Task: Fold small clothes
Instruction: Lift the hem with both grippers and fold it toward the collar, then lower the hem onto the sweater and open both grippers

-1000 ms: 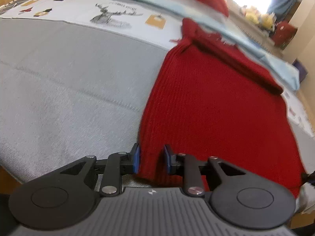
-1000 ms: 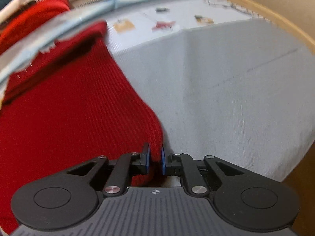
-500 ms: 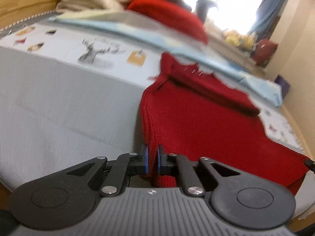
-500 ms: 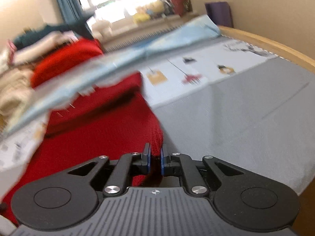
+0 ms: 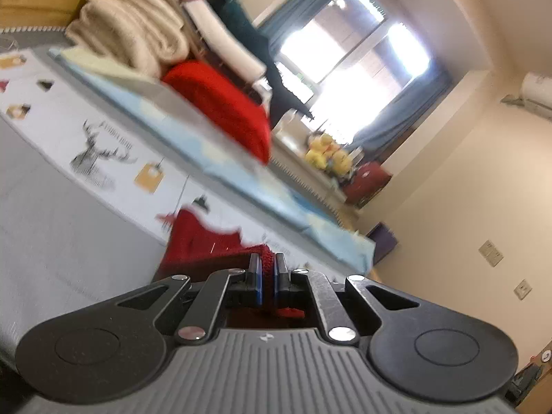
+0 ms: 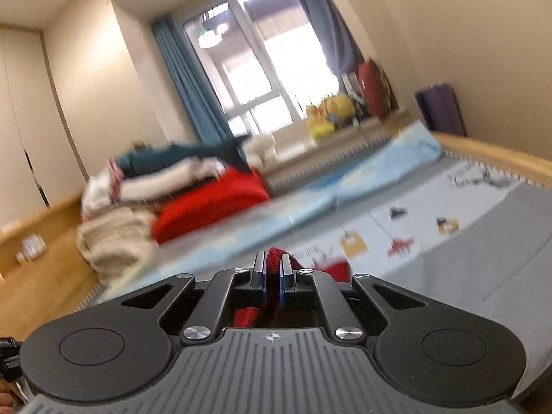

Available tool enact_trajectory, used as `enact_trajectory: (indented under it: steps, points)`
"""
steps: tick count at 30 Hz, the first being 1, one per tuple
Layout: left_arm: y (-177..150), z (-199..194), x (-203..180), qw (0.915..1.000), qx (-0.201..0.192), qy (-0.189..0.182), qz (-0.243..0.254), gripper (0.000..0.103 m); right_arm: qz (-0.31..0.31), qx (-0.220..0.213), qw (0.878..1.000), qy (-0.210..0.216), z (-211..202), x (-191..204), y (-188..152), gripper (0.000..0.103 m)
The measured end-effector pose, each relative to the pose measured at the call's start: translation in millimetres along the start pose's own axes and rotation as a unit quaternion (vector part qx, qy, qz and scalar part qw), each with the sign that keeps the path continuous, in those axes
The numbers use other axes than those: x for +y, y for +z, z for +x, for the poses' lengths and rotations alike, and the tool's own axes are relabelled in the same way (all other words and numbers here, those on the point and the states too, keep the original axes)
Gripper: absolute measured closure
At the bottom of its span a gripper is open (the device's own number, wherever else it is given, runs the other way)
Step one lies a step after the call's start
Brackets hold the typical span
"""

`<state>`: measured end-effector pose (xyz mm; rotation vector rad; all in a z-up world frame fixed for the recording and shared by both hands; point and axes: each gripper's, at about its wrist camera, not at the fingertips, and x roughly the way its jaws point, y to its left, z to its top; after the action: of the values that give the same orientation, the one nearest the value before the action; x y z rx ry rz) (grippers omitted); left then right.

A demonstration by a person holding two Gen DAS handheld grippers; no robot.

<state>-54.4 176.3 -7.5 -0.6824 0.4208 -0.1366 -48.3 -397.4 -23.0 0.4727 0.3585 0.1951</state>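
A red ribbed knit garment (image 5: 203,241) lies on the grey bed cover (image 5: 51,241). My left gripper (image 5: 266,269) is shut on its near hem, with red knit pinched between the blue pads. My right gripper (image 6: 273,269) is shut on the other hem corner of the red garment (image 6: 336,269). Both grippers hold the hem lifted above the bed, and both cameras tilt up toward the window. Most of the garment is hidden below the grippers.
A pile of folded clothes (image 5: 138,41), with a red knit (image 5: 220,103) among them, sits on a light blue sheet (image 5: 241,169) at the bed's far side. A printed white cloth (image 6: 396,231) lies under the garment. A wooden bed rail (image 6: 490,158) runs along the right.
My left gripper closed on the hem. Both grippers then lifted the hem up and toward the far side, and the views tilted from the bed up to the room.
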Motion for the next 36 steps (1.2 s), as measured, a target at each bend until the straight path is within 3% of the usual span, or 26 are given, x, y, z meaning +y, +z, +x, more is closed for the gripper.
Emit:
enact_trajectory:
  steps: [3, 6, 9, 14, 16, 18, 20, 22, 24, 29, 31, 36]
  points:
    - [15, 23, 0, 1.0000, 0.001, 0.005, 0.001, 0.097, 0.032, -0.014, 0.999, -0.005, 6, -12, 16, 0.098]
    - [24, 83, 31, 0.9974, 0.049, 0.051, -0.016, 0.097, 0.043, 0.001, 0.998, -0.043, 43, -32, 20, 0.098]
    - [37, 145, 64, 0.9878, 0.110, 0.108, -0.022, 0.097, 0.061, 0.040, 0.994, -0.083, 102, -57, 15, 0.098]
    - [56, 215, 102, 0.9720, 0.183, 0.147, 0.006, 0.093, 0.032, 0.108, 0.984, -0.138, 197, -77, 3, 0.092]
    - [59, 222, 108, 0.9717, 0.166, 0.162, 0.047, 0.091, 0.028, 0.109, 0.978, -0.173, 215, -81, -6, 0.091]
    - [57, 224, 122, 0.9724, 0.155, 0.163, 0.060, 0.071, 0.041, 0.115, 0.975, -0.184, 220, -90, -18, 0.083]
    - [51, 229, 137, 0.9670, 0.176, 0.182, 0.025, 0.069, 0.072, 0.157, 0.966, -0.190, 224, -99, -27, 0.078]
    - [44, 238, 149, 0.9672, 0.190, 0.168, -0.008, 0.065, 0.092, 0.160, 0.967, -0.176, 223, -105, -31, 0.063]
    - [36, 248, 155, 0.9625, 0.215, 0.164, -0.025, 0.055, 0.085, 0.174, 0.965, -0.179, 229, -108, -38, 0.054]
    - [15, 272, 177, 0.9450, 0.256, 0.180, -0.095, 0.054, 0.110, 0.229, 0.950, -0.179, 259, -120, -62, 0.053]
    - [8, 280, 182, 0.9381, 0.267, 0.193, -0.108, 0.054, 0.098, 0.236, 0.951, -0.174, 271, -116, -67, 0.053]
    - [-1, 295, 185, 0.9314, 0.286, 0.197, -0.109, 0.054, 0.085, 0.248, 0.950, -0.171, 289, -113, -71, 0.053]
